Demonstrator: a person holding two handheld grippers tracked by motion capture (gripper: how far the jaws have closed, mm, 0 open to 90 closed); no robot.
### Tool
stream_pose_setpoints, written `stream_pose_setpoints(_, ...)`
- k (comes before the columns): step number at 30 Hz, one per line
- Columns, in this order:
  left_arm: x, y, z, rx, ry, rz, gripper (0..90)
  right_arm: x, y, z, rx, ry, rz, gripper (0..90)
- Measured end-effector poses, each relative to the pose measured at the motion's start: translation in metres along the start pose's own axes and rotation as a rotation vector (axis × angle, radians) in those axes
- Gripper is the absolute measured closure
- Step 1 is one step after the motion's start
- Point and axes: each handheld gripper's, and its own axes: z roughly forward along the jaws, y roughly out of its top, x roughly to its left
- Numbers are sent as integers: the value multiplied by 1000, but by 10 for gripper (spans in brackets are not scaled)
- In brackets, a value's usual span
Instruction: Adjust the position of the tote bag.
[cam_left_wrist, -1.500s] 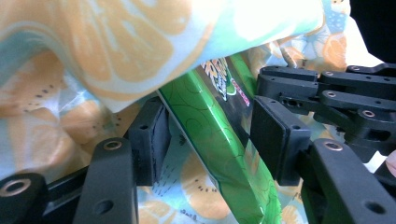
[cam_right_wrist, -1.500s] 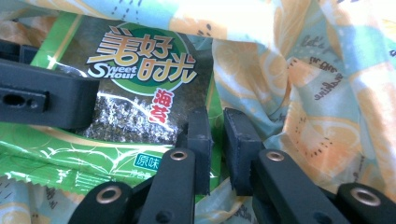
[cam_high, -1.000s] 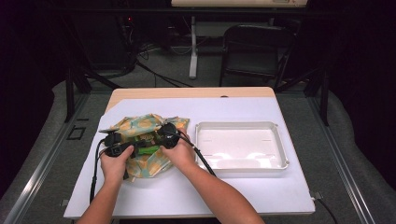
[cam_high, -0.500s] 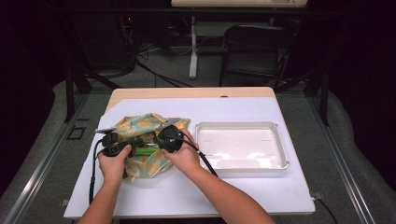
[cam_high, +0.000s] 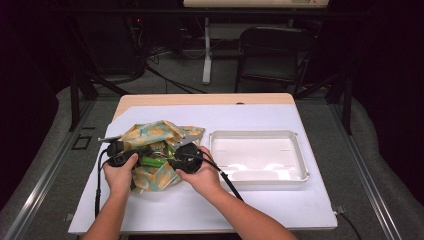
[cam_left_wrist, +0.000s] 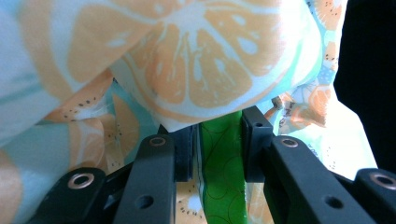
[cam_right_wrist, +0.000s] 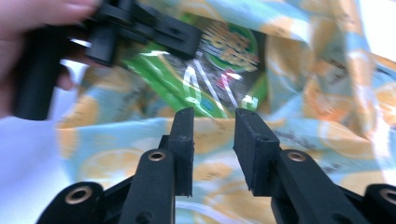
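The green snack packet (cam_high: 152, 161) lay in the mouth of the orange-print cloth bag (cam_high: 159, 135), just left of the white tray (cam_high: 257, 172); it looked light, crinkly and slippery, best pinched at a flat edge. The left gripper (cam_left_wrist: 218, 140) had been closing and clasped that packet. The right gripper (cam_right_wrist: 212, 121), jaws just opening, gripped nothing. Bare table (cam_high: 250, 205) lay near the tray.

white table (cam_high: 260, 210), fruit-print bag (cam_high: 155, 132), white tray (cam_high: 257, 177)
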Motion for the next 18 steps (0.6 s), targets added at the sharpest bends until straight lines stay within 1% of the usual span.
stream_pose_setpoints(2,0,0,0,-1,0,1,716,5,2,-3,-24,19,0,652)
stream_pose_setpoints(5,0,0,0,-4,1,2,715,11,4,0,-41,40,-1,640)
stream_pose_setpoints(7,0,0,0,-9,3,15,716,15,5,5,-38,49,-7,626)
stream_pose_setpoints(8,0,0,0,-9,1,14,717,17,5,9,-35,53,-8,622)
stream_pose_setpoints(10,0,0,0,-6,-5,2,717,20,3,16,-16,52,-19,621)
stream_pose_setpoints(11,0,1,-1,-3,-10,-5,717,21,2,20,3,50,-30,628)
stream_pose_setpoints(12,0,1,-1,1,-14,-8,717,21,0,23,19,43,-28,644)
stream_pose_setpoints(13,0,1,-1,-9,-19,-19,717,20,-2,26,38,39,-35,659)
stream_pose_setpoints(15,0,2,-3,-7,-18,-16,718,19,-7,31,76,34,-30,683)
stream_pose_setpoints(16,0,3,-4,-6,-26,-18,719,18,-10,33,90,29,-29,689)
stream_pose_setpoints(18,0,3,-5,-13,-30,-29,719,17,-15,36,111,21,-32,699)
